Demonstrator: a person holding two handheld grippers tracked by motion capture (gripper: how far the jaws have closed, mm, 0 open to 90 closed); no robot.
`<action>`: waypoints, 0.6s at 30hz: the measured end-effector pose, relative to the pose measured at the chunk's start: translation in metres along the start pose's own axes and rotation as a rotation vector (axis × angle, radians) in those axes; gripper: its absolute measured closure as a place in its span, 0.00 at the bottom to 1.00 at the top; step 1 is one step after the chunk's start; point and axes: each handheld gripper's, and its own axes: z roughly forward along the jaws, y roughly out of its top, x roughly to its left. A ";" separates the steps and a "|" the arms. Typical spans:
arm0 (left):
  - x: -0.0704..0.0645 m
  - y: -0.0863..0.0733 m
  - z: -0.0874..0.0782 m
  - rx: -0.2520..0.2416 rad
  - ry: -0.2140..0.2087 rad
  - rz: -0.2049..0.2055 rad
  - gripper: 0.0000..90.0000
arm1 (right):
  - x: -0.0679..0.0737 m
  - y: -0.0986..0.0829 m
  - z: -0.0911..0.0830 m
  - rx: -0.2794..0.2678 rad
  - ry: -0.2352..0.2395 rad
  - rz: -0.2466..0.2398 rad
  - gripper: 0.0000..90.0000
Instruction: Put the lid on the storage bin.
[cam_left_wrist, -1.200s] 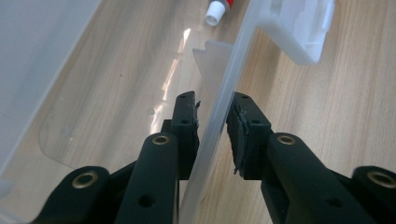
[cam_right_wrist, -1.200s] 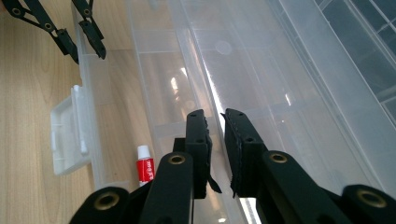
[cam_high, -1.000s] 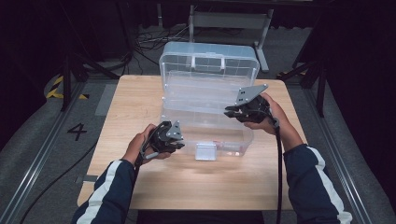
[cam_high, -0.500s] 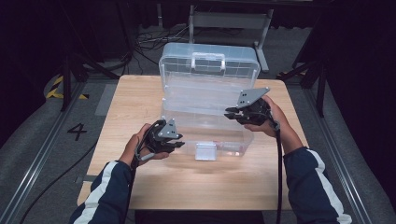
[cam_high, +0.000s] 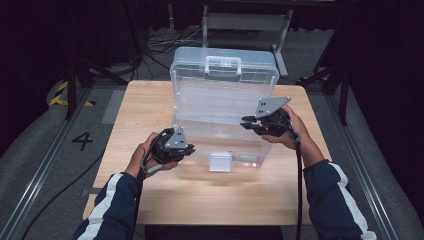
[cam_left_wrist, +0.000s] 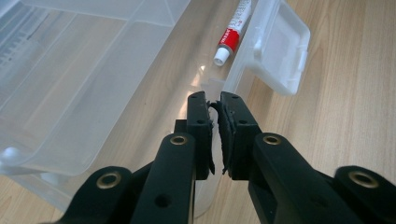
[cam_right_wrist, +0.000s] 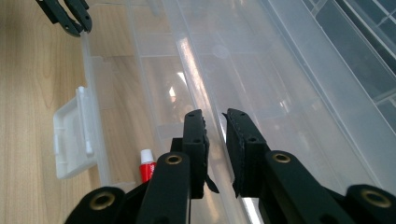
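The work in hand looks like handling the inner tray of the large clear plastic storage box (cam_high: 220, 115), which stands open on the pale wooden table (cam_high: 150, 100), its lid with the moulded carry handle (cam_high: 222, 64) raised at the far side.

The right gripper (cam_high: 248, 122) reaches over the box's right half; in the right gripper view its jaws stand a little apart astride a thin clear rim of the translucent lift-out tray (cam_right_wrist: 261, 79), not yet closed on it. The left gripper (cam_high: 189, 148) sits at the box's near-left front wall; in the left gripper view its jaws are almost pressed together, a narrow gap between the pads, and I cannot tell whether a sliver of the wall is pinched there.

To do this step well, I judge that the right jaws should close squarely on the tray rim, deep enough that the slick plastic does not slip out, while the left gripper steadies the front wall so the light box does not skid or tip. Any lift should go slow and level.

As for contents: a small white tube with a red band and white cap (cam_left_wrist: 232, 29) lies on the box floor, near the front wall, just beside the white latch flap (cam_left_wrist: 280, 51) that hangs open outward. The tray compartments look bare
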 end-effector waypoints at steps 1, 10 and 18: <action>0.001 0.000 -0.002 -0.001 0.000 0.005 0.93 | 0.000 0.000 0.000 0.000 0.000 0.000 0.87; 0.007 -0.010 -0.022 -0.037 0.039 -0.031 0.97 | 0.001 -0.002 0.000 -0.014 -0.001 0.004 0.87; 0.019 -0.019 -0.043 -0.114 0.090 -0.105 0.99 | 0.002 -0.003 0.000 -0.021 -0.005 0.004 0.86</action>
